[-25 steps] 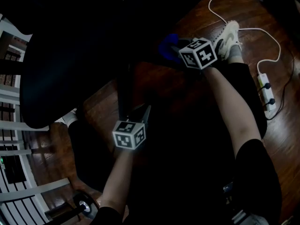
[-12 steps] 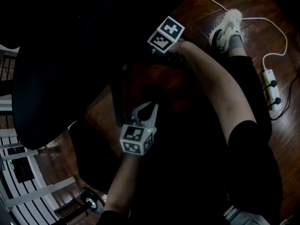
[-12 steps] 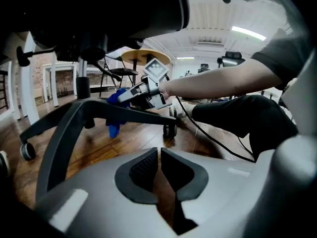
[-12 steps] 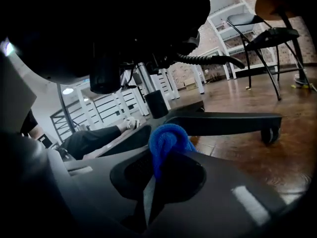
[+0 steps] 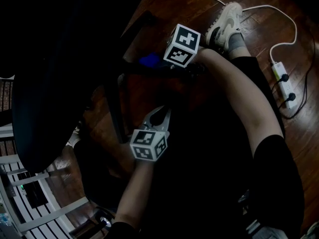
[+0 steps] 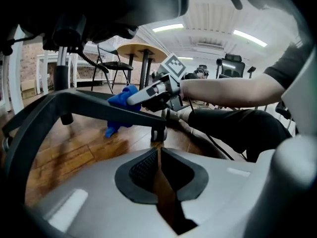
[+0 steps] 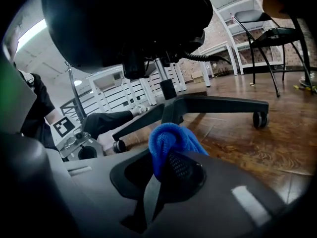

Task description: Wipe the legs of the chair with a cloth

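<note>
Your right tongs (image 7: 165, 157) pinch a bright blue woven cloth (image 7: 173, 137), and its bunched fold bulges up out of the pads. In the left gripper view, that cloth lies on top of one black plastic leg (image 6: 94, 103) of the swivel office chair and drapes down behind it toward the brown wooden plank floor (image 6: 74, 148). The leg ends at a small black caster (image 6: 158, 133). Your left tongs (image 6: 158, 157) are pressed together with nothing between them. They are held low beside the chair base, apart from the cloth. In the head view the chair's dark seat (image 5: 55, 83) fills the left side. Your white sneaker (image 5: 224, 24) rests on the floor near your right hand, with a white power strip (image 5: 280, 78) off to its right.
</note>
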Motion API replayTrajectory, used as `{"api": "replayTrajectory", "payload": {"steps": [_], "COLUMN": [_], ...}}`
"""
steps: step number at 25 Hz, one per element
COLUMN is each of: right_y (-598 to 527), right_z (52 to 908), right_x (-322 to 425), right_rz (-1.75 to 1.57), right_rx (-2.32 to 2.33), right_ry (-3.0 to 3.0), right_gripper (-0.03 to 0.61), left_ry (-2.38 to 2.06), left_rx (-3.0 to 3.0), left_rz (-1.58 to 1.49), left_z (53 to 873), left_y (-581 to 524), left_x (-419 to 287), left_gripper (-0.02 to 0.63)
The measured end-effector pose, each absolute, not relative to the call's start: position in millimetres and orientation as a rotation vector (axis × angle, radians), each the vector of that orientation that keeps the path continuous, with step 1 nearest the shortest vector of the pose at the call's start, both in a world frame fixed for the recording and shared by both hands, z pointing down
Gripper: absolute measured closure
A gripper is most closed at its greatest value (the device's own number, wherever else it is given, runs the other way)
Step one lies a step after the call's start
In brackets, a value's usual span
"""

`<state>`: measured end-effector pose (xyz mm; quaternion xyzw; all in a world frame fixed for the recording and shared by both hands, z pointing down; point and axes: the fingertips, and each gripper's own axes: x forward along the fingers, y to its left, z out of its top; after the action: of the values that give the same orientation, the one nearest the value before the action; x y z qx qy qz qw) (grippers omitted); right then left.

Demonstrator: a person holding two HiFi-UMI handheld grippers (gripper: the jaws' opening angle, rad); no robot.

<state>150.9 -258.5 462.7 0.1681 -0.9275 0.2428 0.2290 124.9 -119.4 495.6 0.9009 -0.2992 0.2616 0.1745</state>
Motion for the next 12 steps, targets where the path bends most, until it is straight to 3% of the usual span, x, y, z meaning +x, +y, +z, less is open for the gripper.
{"api": "replayTrajectory", "payload": {"steps": [12], "right_y": [-215], "right_z": [474], "right_x": [202], "right_rz": [0.789], "right_rx": [0.692], "right_ry": [-2.575], "right_gripper": [0.534], "left_ry": [-0.864], "left_rx": [2.551], "left_rz": [0.737], "left_z": [510], "left_y": [-123], "left_x": [142], "left_gripper": [0.592]}}
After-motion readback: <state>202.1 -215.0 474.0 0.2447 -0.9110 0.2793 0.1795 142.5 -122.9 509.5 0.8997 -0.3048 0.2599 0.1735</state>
